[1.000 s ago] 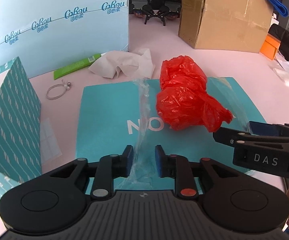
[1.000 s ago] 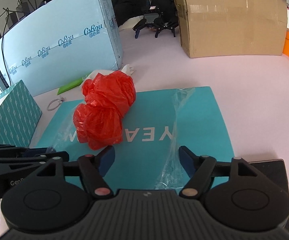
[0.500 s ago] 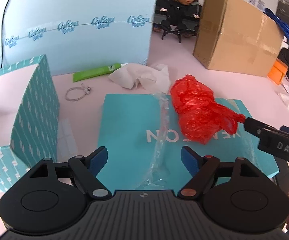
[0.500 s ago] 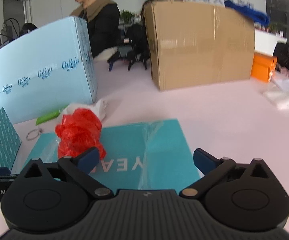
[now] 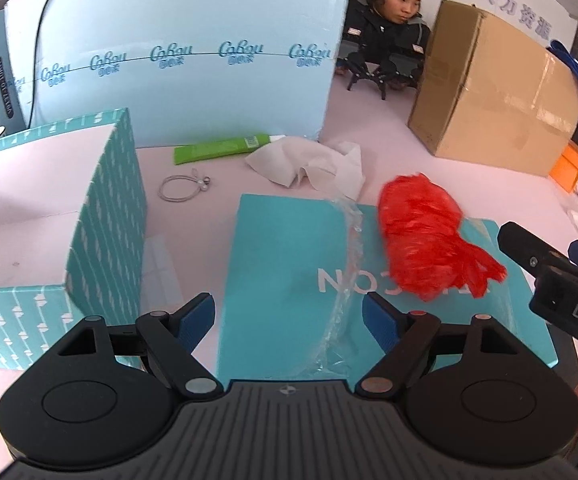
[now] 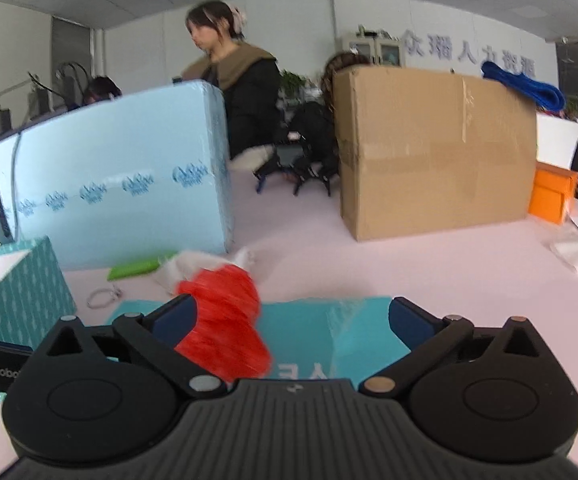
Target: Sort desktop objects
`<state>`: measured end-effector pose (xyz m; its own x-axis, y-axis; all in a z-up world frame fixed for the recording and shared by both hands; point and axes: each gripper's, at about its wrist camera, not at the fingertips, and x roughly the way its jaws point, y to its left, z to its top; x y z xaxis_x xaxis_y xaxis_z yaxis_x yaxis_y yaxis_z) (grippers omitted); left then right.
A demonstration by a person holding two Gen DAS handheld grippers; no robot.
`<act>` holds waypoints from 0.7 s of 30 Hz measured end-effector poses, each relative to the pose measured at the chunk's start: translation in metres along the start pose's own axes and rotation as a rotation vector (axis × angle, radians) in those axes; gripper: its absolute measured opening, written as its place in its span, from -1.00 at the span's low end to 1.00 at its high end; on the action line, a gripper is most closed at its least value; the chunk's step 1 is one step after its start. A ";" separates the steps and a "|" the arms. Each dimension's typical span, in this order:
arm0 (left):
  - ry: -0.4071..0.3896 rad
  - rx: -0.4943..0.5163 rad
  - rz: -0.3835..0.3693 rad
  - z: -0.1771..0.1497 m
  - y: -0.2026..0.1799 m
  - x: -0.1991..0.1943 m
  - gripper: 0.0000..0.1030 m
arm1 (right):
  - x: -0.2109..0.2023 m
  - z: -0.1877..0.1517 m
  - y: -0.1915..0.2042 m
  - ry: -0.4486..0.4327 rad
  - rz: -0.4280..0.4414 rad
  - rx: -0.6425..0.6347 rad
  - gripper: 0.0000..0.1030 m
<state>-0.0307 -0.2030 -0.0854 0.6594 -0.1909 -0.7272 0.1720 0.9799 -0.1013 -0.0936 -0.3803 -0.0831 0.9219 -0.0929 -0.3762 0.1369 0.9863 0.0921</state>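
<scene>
A crumpled red plastic bag point(image 5: 429, 236) lies on a flat teal box point(image 5: 289, 272) wrapped in loose clear film point(image 5: 349, 264). My left gripper point(image 5: 289, 316) is open and empty above the box's near edge. My right gripper point(image 6: 291, 320) is open and empty, raised above the box point(image 6: 353, 332), with the red bag point(image 6: 225, 320) by its left finger. It also shows at the right of the left wrist view point(image 5: 549, 268). A white tissue point(image 5: 309, 164), a green tube point(image 5: 221, 148) and a metal ring point(image 5: 183, 188) lie behind the box.
An open teal patterned box point(image 5: 97, 216) stands at the left. A large light-blue carton point(image 5: 177, 52) stands behind, a cardboard box point(image 5: 493, 100) at the back right, an orange box point(image 6: 553, 196) beyond. Two people are behind the table.
My left gripper opened and let go of the clear film, then drew back. My right gripper rose and tilted up. The red bag stayed on the teal box.
</scene>
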 end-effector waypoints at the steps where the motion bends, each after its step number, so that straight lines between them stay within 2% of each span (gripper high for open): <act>1: 0.000 -0.007 0.000 0.001 0.001 0.000 0.57 | 0.000 0.000 0.001 0.001 0.014 -0.003 1.00; 9: -0.009 -0.023 0.018 0.005 0.002 -0.006 0.62 | 0.003 -0.001 0.011 0.027 0.097 -0.026 1.00; 15: -0.037 -0.015 0.033 0.007 0.002 -0.015 0.66 | 0.004 0.001 0.012 0.031 0.102 -0.010 1.00; 21: -0.047 -0.016 0.079 0.011 0.004 -0.017 0.67 | 0.006 0.000 0.017 0.033 0.092 -0.025 1.00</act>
<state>-0.0334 -0.1970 -0.0666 0.7043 -0.1151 -0.7005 0.1065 0.9927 -0.0561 -0.0855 -0.3640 -0.0834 0.9175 0.0025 -0.3977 0.0426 0.9936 0.1046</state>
